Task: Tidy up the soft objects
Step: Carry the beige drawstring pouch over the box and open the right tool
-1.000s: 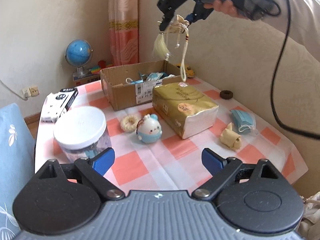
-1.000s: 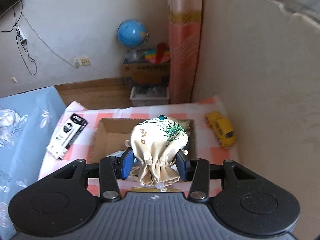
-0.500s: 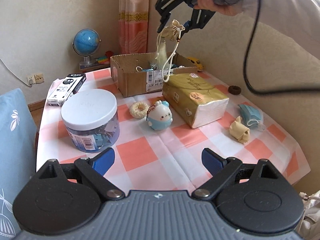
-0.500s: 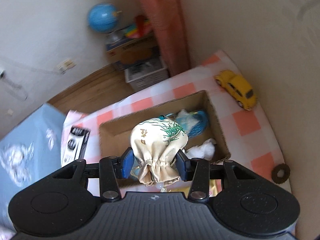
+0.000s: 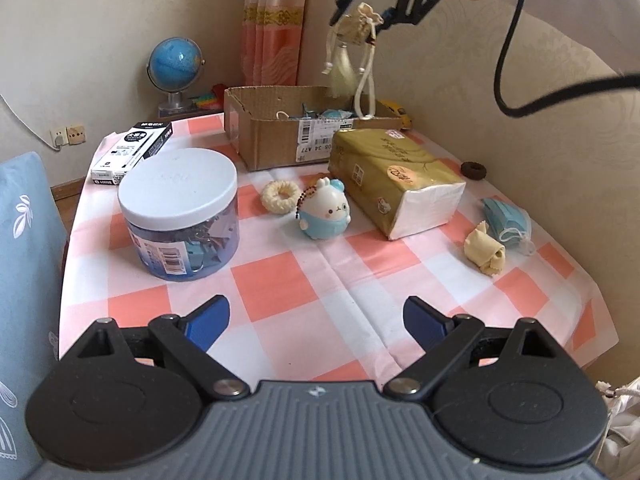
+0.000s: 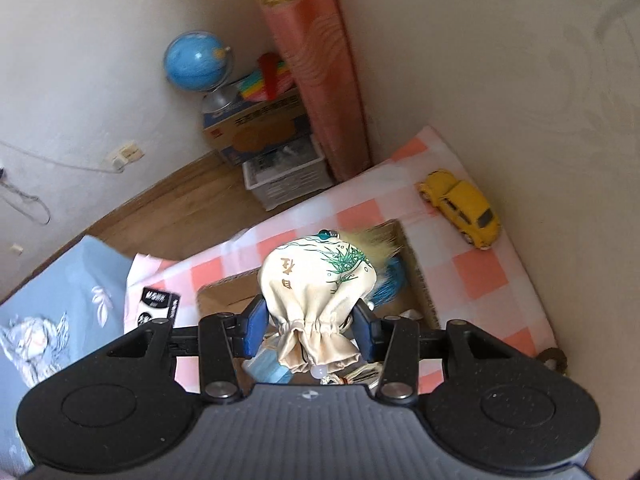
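Note:
My right gripper (image 6: 310, 322) is shut on a cream drawstring pouch (image 6: 318, 284) with a tassel and cords. In the left wrist view that pouch (image 5: 356, 26) hangs from the right gripper (image 5: 360, 20) above the cardboard box (image 5: 272, 140), which holds blue soft items. My left gripper (image 5: 316, 314) stands open over the near part of the checked tablecloth (image 5: 280, 280) with nothing between its fingers. A blue-and-white plush toy (image 5: 325, 214), a cream ring scrunchie (image 5: 280, 196), a rolled cream cloth (image 5: 486, 254) and a blue face mask (image 5: 506, 224) lie on the table.
A clear jar with a white lid (image 5: 178, 212) stands at the left. A gold tissue pack (image 5: 394, 184) lies beside the box. A black-and-white carton (image 5: 132, 152), a dark ring (image 5: 473, 169), a yellow toy car (image 6: 460, 206) and a globe (image 5: 176, 66) are farther back.
The right gripper has rolled and carried the pouch sideways over the box. The left wrist view has shifted, so the table objects now sit further right in frame.

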